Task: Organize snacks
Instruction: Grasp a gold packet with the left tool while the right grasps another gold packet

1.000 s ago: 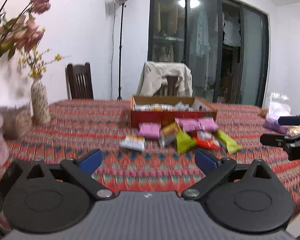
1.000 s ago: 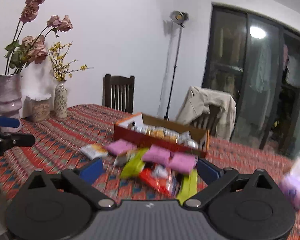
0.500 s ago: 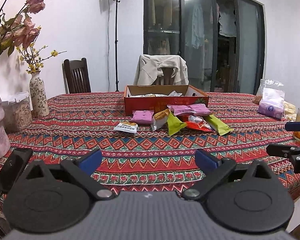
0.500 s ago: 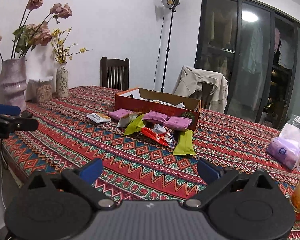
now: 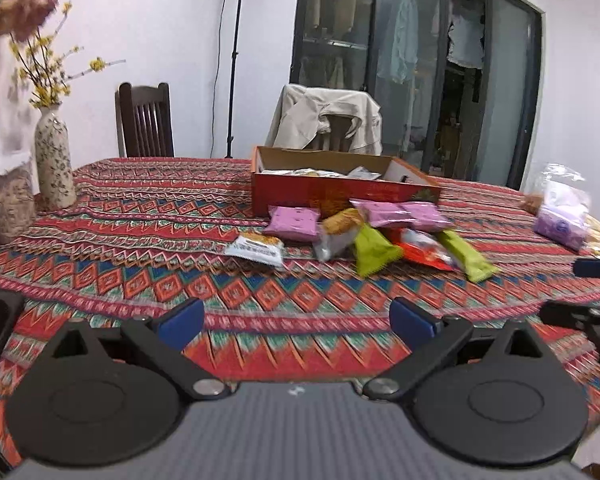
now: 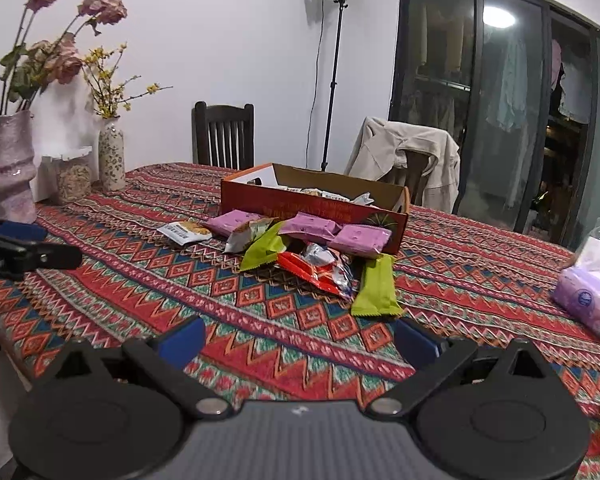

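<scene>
An open red cardboard box [image 5: 342, 192] [image 6: 312, 206] with several snacks inside stands mid-table on the patterned cloth [image 5: 140, 240]. Loose snacks lie in front of it: purple packs [image 5: 294, 222] [image 6: 364, 238], green packs [image 5: 374, 250] [image 6: 376, 286], a red pack [image 6: 312, 274] and a white pack [image 5: 256, 248] [image 6: 184, 232]. My left gripper [image 5: 296, 318] is open and empty, near the table's front edge. My right gripper [image 6: 296, 338] is open and empty, short of the snacks. Each gripper shows at the edge of the other's view.
Flower vases [image 6: 8, 168] [image 5: 54, 164] and a jar [image 6: 74, 176] stand at the table's left. A clear bag with a purple pack [image 6: 588, 284] [image 5: 562, 216] lies at the right. Chairs [image 6: 224, 134] stand behind the table, one draped with a jacket [image 5: 326, 120].
Both grippers have moved closer over the table toward the snacks; the pile looks larger in both views. Both stay open and empty.
</scene>
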A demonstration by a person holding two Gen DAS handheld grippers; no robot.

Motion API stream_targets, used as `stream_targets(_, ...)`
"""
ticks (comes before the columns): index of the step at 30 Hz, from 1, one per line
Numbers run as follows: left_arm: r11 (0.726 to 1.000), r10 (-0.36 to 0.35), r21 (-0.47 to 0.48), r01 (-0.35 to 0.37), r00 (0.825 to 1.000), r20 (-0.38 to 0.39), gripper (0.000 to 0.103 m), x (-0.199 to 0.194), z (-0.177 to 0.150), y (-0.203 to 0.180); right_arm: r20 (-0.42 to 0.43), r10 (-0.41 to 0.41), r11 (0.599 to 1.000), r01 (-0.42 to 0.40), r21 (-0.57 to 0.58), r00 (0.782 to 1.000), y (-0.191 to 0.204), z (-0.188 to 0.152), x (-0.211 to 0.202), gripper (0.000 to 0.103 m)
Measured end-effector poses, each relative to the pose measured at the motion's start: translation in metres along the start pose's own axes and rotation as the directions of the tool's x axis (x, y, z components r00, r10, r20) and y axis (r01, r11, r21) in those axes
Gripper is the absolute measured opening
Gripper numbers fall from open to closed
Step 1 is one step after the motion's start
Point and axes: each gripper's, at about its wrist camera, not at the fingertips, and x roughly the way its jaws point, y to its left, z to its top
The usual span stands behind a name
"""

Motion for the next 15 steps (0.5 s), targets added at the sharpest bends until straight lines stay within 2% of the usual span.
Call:
stream_targets(2,1.0,0.016,0.003,-0.016,1.0,-0.008,0.098,0.029,0.01,0.009,0.0,0.014,1.0,-0.013,0.006,1.0,0.001,0.007,0.016,0.099)
stream_targets(4,1.0,0.016,0.026,-0.015,1.0,-0.026,0.089,0.059,0.022,0.016,-0.004,0.049,0.999,-0.049,0.014,0.999,0.003,0.015,0.035,0.098)
stream_targets(6,0.998,0.014,0.055,-0.011,0.998,-0.055,0.085,0.09,0.032,0.021,-0.017,0.073,0.997,-0.073,0.005,0.997,0.008,0.024,0.057,0.091)
stream_targets(9,0.994,0.006,0.11,0.005,0.995,-0.097,0.083,0.135,0.042,0.024,-0.021,0.075,0.994,-0.076,-0.083,0.997,0.019,0.042,0.093,0.088)
stream_targets(11,0.992,-0.001,0.124,0.016,0.993,-0.12,0.083,0.16,0.045,0.026,-0.017,0.073,0.989,-0.074,-0.126,0.997,0.023,0.056,0.116,0.081)
stream_targets(15,0.995,-0.001,0.098,0.016,0.988,-0.153,0.077,0.193,0.043,0.036,-0.023,0.085,0.975,-0.087,-0.202,0.996,0.028,0.085,0.167,0.078)
